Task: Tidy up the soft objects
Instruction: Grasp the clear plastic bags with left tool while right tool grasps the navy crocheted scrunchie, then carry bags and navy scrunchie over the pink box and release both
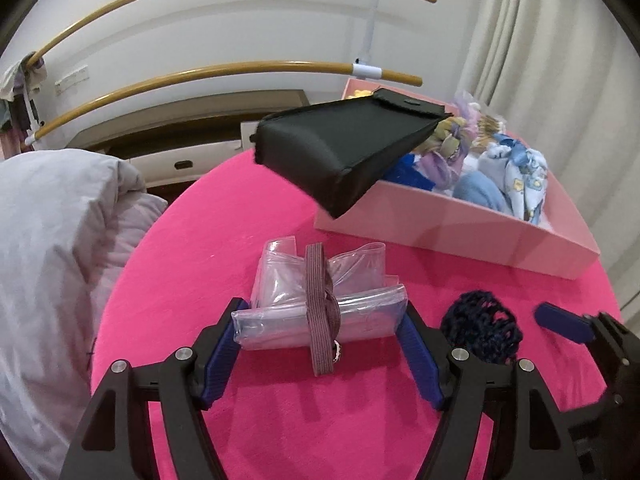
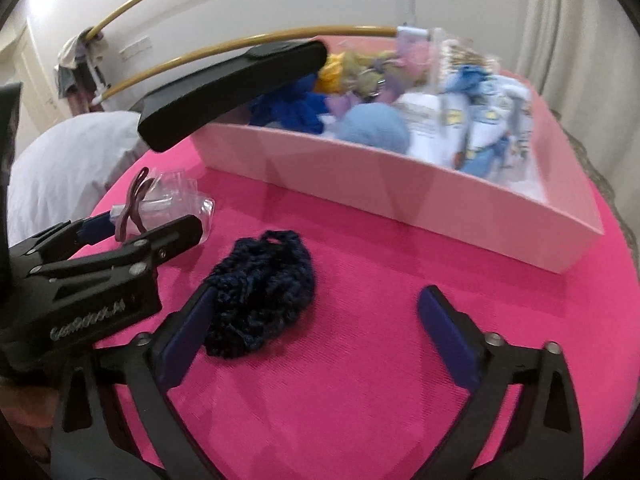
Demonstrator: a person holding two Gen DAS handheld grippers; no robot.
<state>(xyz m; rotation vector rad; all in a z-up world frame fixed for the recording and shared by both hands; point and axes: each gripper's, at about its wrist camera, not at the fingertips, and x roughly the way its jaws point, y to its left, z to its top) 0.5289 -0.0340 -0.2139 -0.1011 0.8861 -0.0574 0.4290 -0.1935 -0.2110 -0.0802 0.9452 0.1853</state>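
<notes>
Pickup is the step in hand: the left gripper (image 1: 320, 330) has its pads against both ends of the plastic bundle (image 1: 320, 312), seemingly clamped. The right gripper (image 2: 316, 334) stands wide open and empty, the knit piece (image 2: 256, 292) by its left finger. Next, I judge, lift the bundle to the pink box (image 1: 460, 224) ahead.

place: a room in a home | signs: white curtain (image 1: 520, 40) | clothes hanging on wooden rails (image 1: 240, 68) | puffy white bedding (image 1: 52, 240) | round pink table (image 1: 240, 220) | pink box (image 2: 400, 196) of soft toys

White wall (image 1: 224, 28), 2 wood rails (image 1: 248, 68), curtain (image 1: 532, 32).
</notes>
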